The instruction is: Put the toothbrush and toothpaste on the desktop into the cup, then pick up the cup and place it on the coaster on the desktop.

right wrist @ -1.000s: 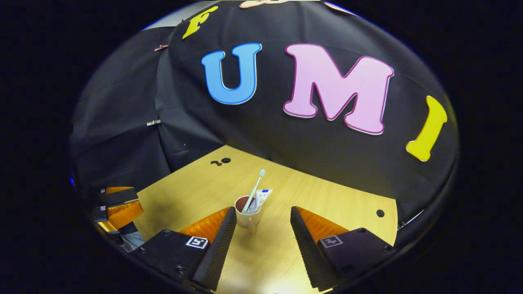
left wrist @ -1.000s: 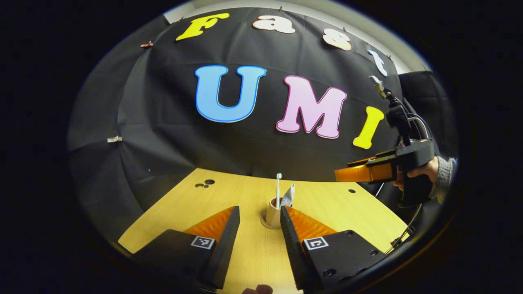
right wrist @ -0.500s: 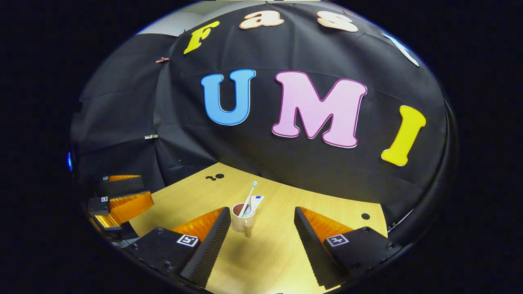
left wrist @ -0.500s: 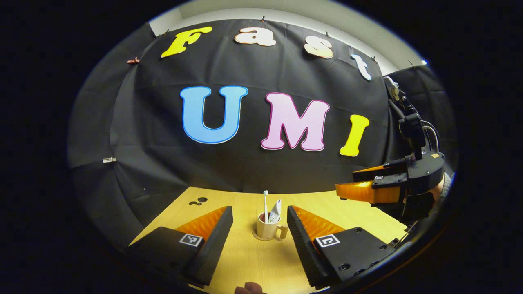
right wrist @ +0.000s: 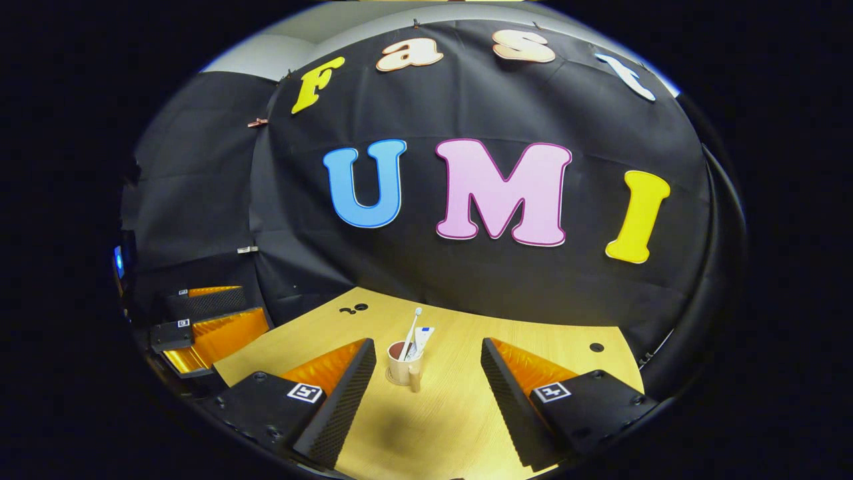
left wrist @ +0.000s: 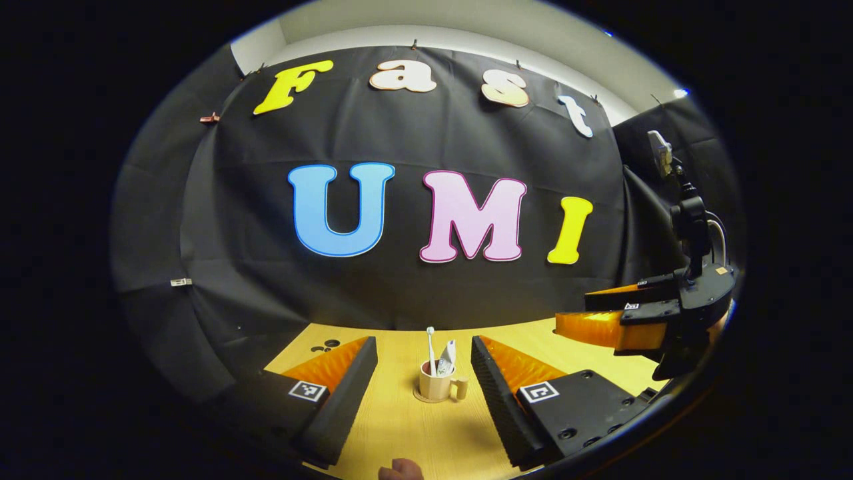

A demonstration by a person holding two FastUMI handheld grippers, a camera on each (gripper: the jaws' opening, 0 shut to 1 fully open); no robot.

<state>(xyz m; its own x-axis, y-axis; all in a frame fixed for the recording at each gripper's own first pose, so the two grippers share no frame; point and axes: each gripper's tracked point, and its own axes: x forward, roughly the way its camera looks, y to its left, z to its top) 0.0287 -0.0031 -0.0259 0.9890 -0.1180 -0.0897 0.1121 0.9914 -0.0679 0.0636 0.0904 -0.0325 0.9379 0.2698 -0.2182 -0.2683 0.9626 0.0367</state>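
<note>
My left gripper [left wrist: 424,363] stands with its fingers spread, holding nothing; my right gripper [right wrist: 428,365] likewise. The cup [left wrist: 433,385] sits on the coaster [left wrist: 421,398] on the desktop [left wrist: 426,433], toothbrush [left wrist: 431,347] and toothpaste [left wrist: 446,358] upright inside it. Risk, in my judgement: either gripper swinging low could clip the handle or the leaning toothbrush and tip the cup. The left gripper view shows the coaster's rim and, at right, my other gripper; the right gripper view shows the cup's dark inside.

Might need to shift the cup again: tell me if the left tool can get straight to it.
Probably yes. The left tool is open and aimed at the cup on its coaster, with bare desktop between and the right tool off to the side.
</note>
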